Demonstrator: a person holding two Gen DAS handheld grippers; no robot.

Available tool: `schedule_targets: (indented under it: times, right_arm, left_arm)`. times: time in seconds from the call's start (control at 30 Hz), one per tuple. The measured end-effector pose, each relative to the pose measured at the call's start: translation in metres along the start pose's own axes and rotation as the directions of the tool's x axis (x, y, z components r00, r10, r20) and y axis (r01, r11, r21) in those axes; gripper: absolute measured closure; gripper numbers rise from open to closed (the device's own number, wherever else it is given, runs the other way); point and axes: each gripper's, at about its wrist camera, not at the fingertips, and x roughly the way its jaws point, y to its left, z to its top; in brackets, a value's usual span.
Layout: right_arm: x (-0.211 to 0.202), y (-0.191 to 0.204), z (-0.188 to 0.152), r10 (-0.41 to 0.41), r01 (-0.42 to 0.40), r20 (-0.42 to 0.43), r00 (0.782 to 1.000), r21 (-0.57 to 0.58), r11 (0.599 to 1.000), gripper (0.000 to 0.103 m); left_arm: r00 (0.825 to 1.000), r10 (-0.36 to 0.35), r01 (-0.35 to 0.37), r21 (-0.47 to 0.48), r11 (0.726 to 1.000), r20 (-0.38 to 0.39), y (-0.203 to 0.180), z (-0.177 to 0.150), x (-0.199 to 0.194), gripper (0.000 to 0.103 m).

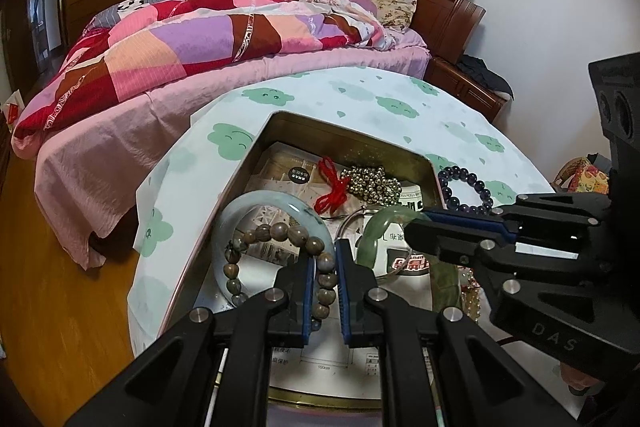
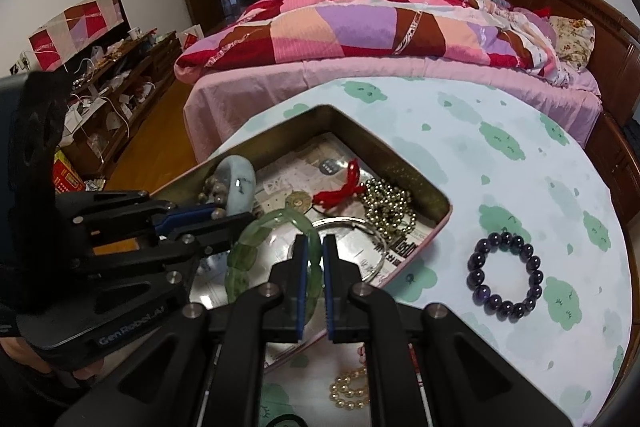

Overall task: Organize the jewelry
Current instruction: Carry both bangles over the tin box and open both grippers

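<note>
Left wrist view: the left gripper point(image 1: 325, 267) is seen with its blue-padded fingers set narrowly apart, closed upon the strand of a brown seed-bead bracelet point(image 1: 280, 263), whose rough, matte, oval beads run between the pads. This bracelet is draped across a pale jade bangle point(image 1: 240, 219), smooth, glossy and round, with a dark fleck on its rim. Both lie within an open rectangular metal tin point(image 1: 400, 151), its inner walls brassy and its floor lined with printed paper. A red knotted cord point(image 1: 334, 187) and a heap of small gold metallic beads point(image 1: 372, 183) are noted toward the far end of the tin. The right gripper point(image 1: 416, 223) enters from the right over a translucent green bangle point(image 1: 376, 231). A dark purple bead bracelet point(image 1: 466, 189) rests on the cloud-print tablecloth point(image 1: 360, 95), just outside the tin.

Right wrist view: the right gripper point(image 2: 314, 267) is seen nearly closed, its pads pressed against both sides of the green bangle point(image 2: 256, 247), which is faceted and glassy and stands tilted inside the tin point(image 2: 404, 171). A thin silver bangle point(image 2: 360, 227) lies behind it. The left gripper point(image 2: 224, 213) is seen at the jade bangle point(image 2: 240, 183). The purple bracelet point(image 2: 505, 275) lies well apart on the cloth point(image 2: 520, 187); a yellow bead bracelet point(image 2: 350, 389) lies near the bottom edge, outside the tin.
</note>
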Motion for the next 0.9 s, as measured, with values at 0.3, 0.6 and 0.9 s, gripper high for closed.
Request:
schedule_targets:
  times: [0.3,0.6,0.9]
  right_arm:
    - [0.008,0.004,-0.004,-0.01,0.01,-0.022,1.0,-0.001,1.0,0.095]
    - [0.017,0.002,-0.007,-0.025,0.025,-0.05,0.998,0.008,1.0,0.095]
    - [0.02,0.003,-0.012,-0.031,0.031,-0.055,0.998,0.011,0.999,0.094]
  left_arm:
    - [1.0,-0.009,0.009,0.006,1.0,-0.002,0.001,-0.001,0.001,0.093]
    - [1.0,-0.008,0.008,-0.002,1.0,-0.027,0.005,-0.005,0.011,0.094]
    - [1.0,-0.002,0.002,-0.007,1.0,-0.013,0.008,-0.003,0.008,0.094]
